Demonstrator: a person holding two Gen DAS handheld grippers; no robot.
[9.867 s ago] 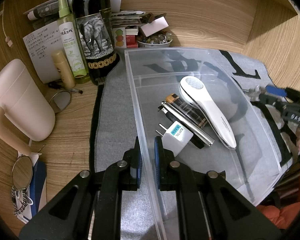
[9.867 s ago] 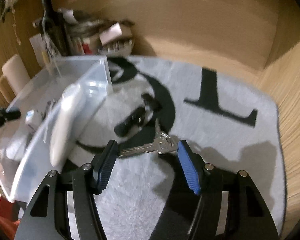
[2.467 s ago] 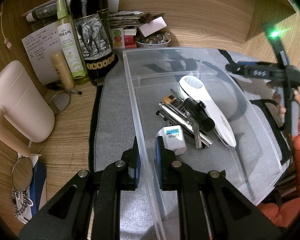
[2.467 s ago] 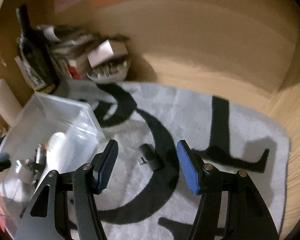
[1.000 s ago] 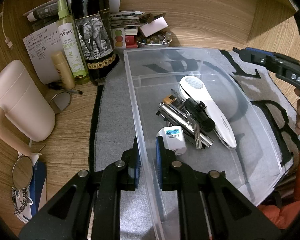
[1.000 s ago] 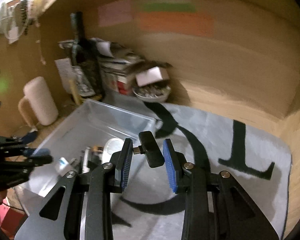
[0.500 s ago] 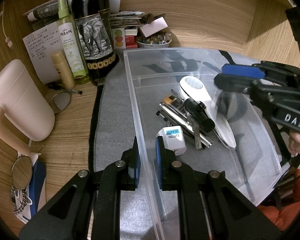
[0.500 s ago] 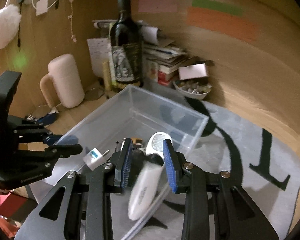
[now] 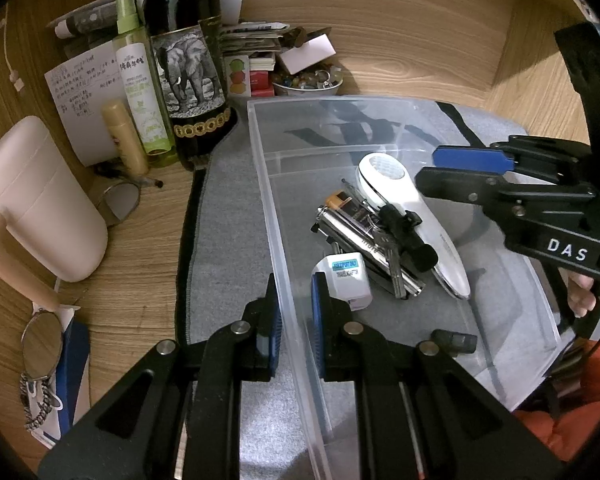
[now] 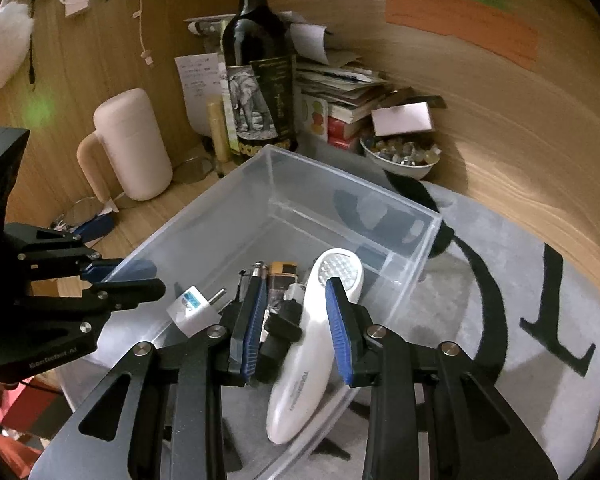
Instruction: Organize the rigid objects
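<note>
Currently: bin pinned, right jaws empty

Left gripper (image 9: 294,288) clamped tight on left wall of clear bin (image 9: 340,100). Small black adapter (image 9: 454,342) lies on bin floor near the front-right corner, apart from white handheld device (image 9: 412,216). Right gripper (image 10: 296,308) over bin, fingers apart, gripping nothing

the far half of the clear bin (image 9: 380,120) lies bare; the white handheld device (image 9: 412,216), keys (image 9: 392,256) and plug adapter (image 9: 346,278) crowd its middle.
</note>
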